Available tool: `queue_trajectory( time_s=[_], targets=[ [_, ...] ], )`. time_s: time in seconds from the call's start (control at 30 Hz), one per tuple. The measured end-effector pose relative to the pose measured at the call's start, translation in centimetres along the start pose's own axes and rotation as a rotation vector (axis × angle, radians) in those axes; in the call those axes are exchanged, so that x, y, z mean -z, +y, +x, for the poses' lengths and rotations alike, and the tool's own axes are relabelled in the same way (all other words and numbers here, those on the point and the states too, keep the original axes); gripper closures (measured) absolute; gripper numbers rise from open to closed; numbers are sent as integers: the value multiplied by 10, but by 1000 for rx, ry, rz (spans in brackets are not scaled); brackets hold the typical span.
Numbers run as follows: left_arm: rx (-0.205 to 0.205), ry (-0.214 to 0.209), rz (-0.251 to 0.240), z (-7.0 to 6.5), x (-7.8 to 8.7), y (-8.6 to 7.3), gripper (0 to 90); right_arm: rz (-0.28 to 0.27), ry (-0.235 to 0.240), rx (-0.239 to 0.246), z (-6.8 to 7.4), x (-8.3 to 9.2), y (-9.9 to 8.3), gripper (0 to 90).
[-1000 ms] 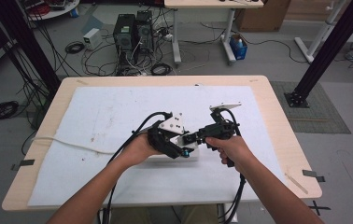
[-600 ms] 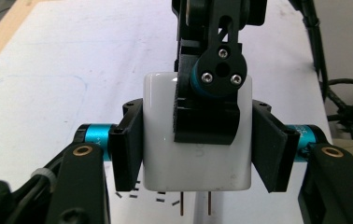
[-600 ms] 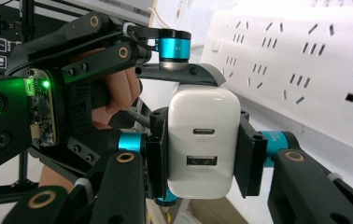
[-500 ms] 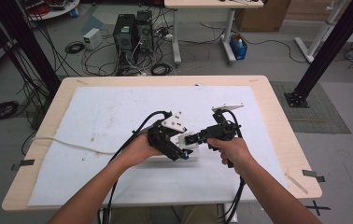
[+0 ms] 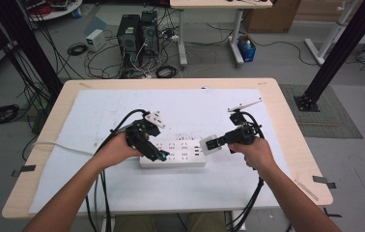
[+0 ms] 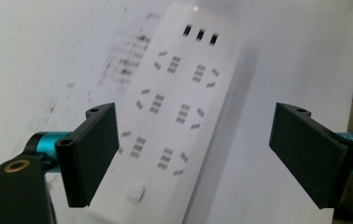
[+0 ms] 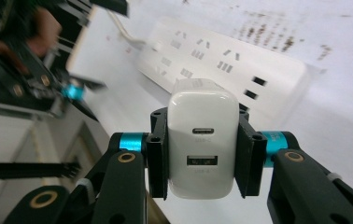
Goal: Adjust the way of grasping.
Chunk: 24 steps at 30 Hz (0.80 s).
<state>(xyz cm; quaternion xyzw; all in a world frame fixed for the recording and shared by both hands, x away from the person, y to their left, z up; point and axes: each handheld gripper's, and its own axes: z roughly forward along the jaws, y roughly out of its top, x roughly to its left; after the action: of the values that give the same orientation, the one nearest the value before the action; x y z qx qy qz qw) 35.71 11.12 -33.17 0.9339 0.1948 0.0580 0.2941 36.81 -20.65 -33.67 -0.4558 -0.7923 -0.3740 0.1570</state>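
Note:
A white power strip (image 5: 173, 159) lies flat on the white mat, near the front middle. My left gripper (image 5: 160, 155) hovers over the strip's left part. Its jaws have just been opening and stand wide apart (image 6: 198, 144), with the strip (image 6: 174, 107) below them and nothing between the pads. My right gripper (image 5: 210, 144) is just right of the strip and above it, shut on a white USB charger (image 7: 202, 144) that it holds by the sides, ports facing the camera. The strip (image 7: 221, 65) lies beyond the charger in the right gripper view.
The white mat (image 5: 98, 106) covers most of the wooden table (image 5: 287, 111). The strip's white cord (image 5: 60, 145) runs off to the left edge. Black gripper cables (image 5: 103, 193) hang over the front edge. Computers and cables sit on the floor behind the table.
The grippers were close together over the strip and have parted. The left one moved left and its jaws opened. The right one drew to the right with the charger.

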Motion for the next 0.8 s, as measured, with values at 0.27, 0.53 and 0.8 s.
queue_trajectory(
  time_s=[0.27,0.53,0.8],
  targets=[
    [63,1,73,20,24,-22,161,82,-150,149,8,13,4,624],
    [140,73,85,40,40,-40,161,182,-307,263,15,23,9,624],
    [174,82,162,48,44,-52,160,221,-364,286,10,30,12,624]
  ],
)
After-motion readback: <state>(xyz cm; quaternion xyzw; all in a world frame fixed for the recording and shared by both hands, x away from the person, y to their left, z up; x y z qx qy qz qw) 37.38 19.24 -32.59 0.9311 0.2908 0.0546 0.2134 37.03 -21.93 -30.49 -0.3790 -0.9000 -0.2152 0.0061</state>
